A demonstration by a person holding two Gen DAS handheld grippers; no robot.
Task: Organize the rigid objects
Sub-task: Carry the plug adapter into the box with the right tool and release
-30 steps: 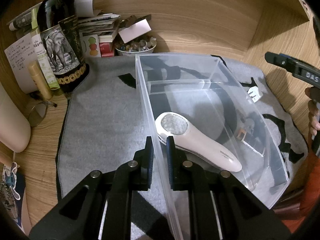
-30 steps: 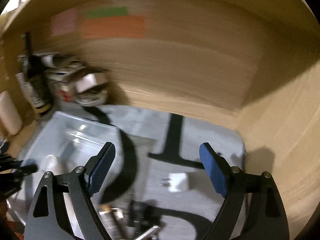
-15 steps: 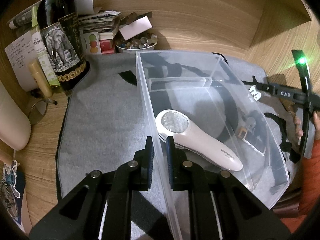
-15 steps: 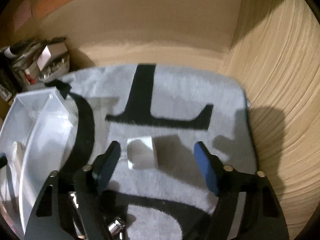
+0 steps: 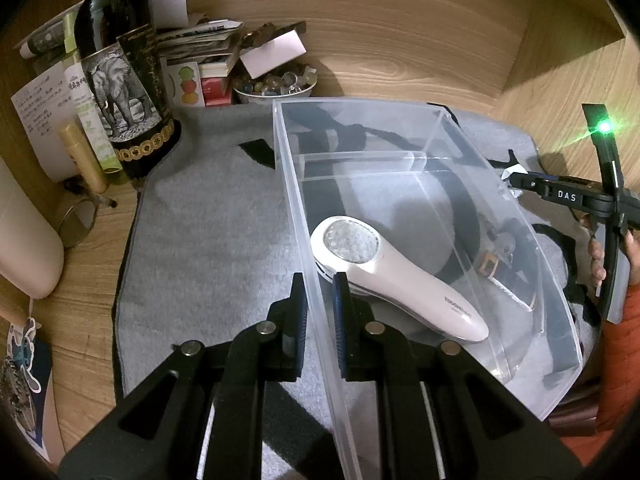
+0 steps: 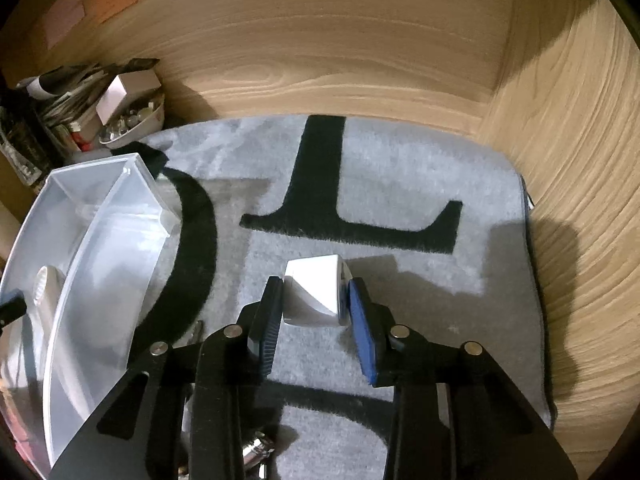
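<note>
A clear plastic bin [image 5: 404, 120] stands on a grey mat with black letters. A white handheld device [image 5: 392, 276] lies inside it. My left gripper [image 5: 320, 296] is shut on the bin's left wall. In the right wrist view the bin [image 6: 96, 216] is at the left. My right gripper [image 6: 316, 312] is shut on a white charger cube [image 6: 316, 292] on the mat [image 6: 400, 184]. The right gripper also shows in the left wrist view [image 5: 520, 184], past the bin's right wall.
A dark bottle with an elephant label [image 5: 124, 80], a gold tube [image 5: 82, 156], papers, small boxes and a bowl of trinkets [image 5: 276, 84] crowd the back left corner. Wooden walls close the back and right. Small metal items [image 6: 256, 452] lie on the mat near the right gripper.
My right gripper swung down to the mat and closed its fingers on the white charger cube. The left gripper and the bin stayed still.
</note>
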